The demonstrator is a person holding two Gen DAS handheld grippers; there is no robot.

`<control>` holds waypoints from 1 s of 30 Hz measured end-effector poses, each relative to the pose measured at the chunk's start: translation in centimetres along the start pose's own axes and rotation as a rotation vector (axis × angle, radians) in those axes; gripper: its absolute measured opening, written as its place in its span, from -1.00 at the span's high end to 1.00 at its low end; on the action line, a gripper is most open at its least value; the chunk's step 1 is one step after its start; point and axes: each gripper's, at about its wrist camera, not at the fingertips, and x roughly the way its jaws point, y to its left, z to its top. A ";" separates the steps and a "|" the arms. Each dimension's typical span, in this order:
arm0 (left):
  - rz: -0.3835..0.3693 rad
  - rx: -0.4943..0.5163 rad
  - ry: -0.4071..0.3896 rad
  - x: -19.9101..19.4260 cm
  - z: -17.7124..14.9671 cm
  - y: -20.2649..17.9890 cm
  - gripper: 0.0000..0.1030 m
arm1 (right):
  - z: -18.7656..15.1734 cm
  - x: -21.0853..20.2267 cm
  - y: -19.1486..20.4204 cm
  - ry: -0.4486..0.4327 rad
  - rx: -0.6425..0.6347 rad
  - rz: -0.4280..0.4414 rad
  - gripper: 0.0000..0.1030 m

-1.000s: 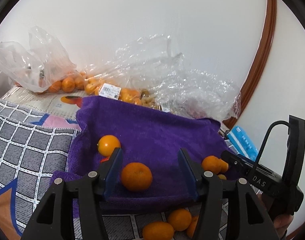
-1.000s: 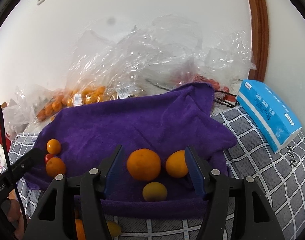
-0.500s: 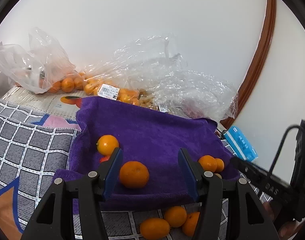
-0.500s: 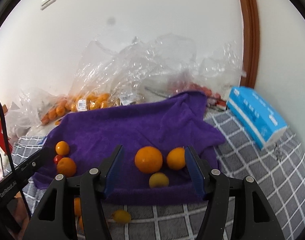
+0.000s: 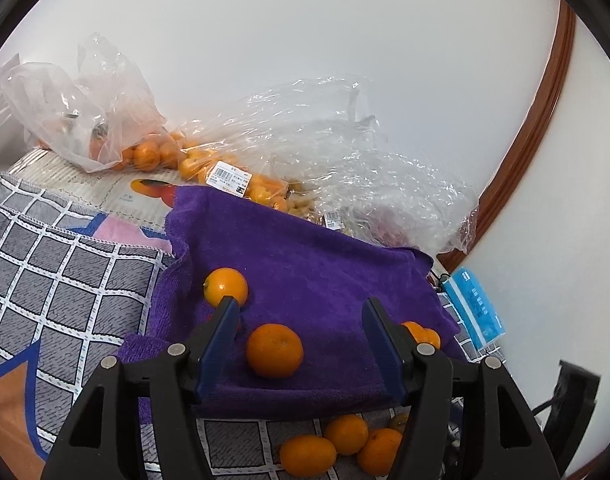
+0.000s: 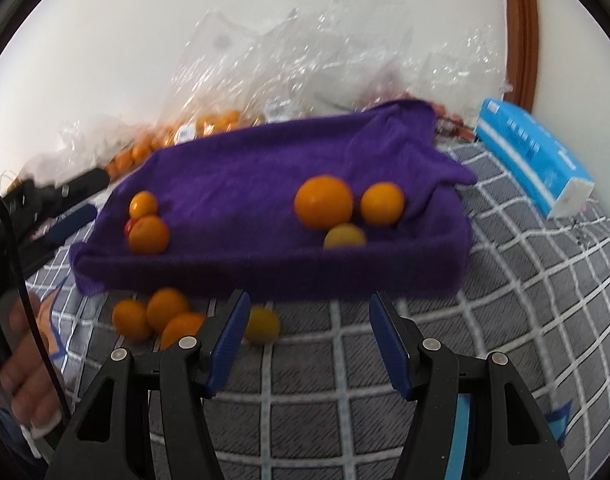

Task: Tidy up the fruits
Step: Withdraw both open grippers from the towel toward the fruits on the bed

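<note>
White wall rises behind a surface covered with a grey checked cloth (image 6: 345, 364). On it lies a purple towel (image 5: 305, 264), its near edge folded up. Behind the towel sit crumpled clear plastic bags (image 5: 345, 148), some holding small oranges.

Left wrist view: the left gripper (image 5: 301, 312) is spread, its jaws having just been opening. An orange (image 5: 274, 350) rests on the towel between the blue pads, touched by neither. Another orange (image 5: 226, 286) sits just beyond the left pad.

Right wrist view: the right gripper (image 6: 309, 308) is spread and holds nothing, hovering over the checked cloth in front of the towel. A yellowish fruit (image 6: 263, 325) lies just beside its left pad, next to three loose oranges (image 6: 157, 316). On the towel, a large orange (image 6: 323, 201), a smaller one and a yellow fruit (image 6: 344, 236) cluster together. A blue tissue pack (image 6: 533, 152) lies at the right.
</note>
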 end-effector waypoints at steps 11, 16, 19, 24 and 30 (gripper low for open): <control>0.023 0.008 -0.005 0.0 0.0 0.2 -0.25 | -0.1 1.1 1.8 0.005 -0.061 -0.058 -0.20; 0.052 0.014 -0.006 0.2 0.0 0.5 -0.25 | 0.2 1.4 1.3 0.028 -0.037 -0.012 -0.15; 0.060 0.008 -0.003 0.4 0.0 0.8 -0.25 | 0.2 1.5 1.0 0.035 -0.025 0.034 0.01; 0.087 0.045 -0.021 0.0 0.0 0.6 -0.25 | 0.1 1.7 1.5 0.050 -0.048 0.082 0.49; 0.135 0.110 0.017 -0.5 0.5 -0.6 -0.25 | 0.2 1.2 0.9 0.053 -0.038 0.091 0.53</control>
